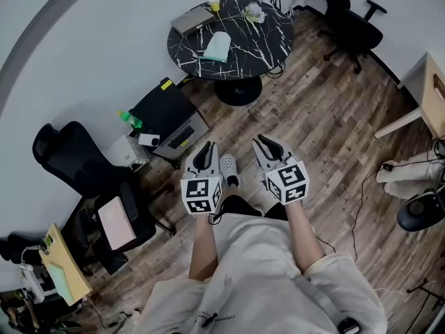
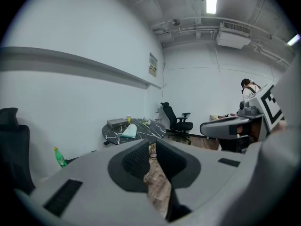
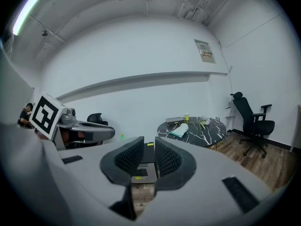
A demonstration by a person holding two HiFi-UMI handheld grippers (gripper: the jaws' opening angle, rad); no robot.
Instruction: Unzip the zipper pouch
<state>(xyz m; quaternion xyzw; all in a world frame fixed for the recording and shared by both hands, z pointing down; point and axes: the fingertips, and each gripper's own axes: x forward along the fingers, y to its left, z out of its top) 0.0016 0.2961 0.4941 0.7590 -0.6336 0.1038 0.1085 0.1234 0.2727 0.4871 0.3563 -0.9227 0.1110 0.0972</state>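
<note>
On the marble table, zipper pouch's long axis slants away from me; left gripper closed, right gripper ajar.

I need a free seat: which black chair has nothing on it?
The chair right of the marble table; the other chair, by the wall, carries a pale flat item.

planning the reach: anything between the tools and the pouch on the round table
Nothing visible does. Only wood floor lies between the left tool, the right tool and the round table where the pouch lies uncovered; a black case sits on the floor left of that path.
</note>
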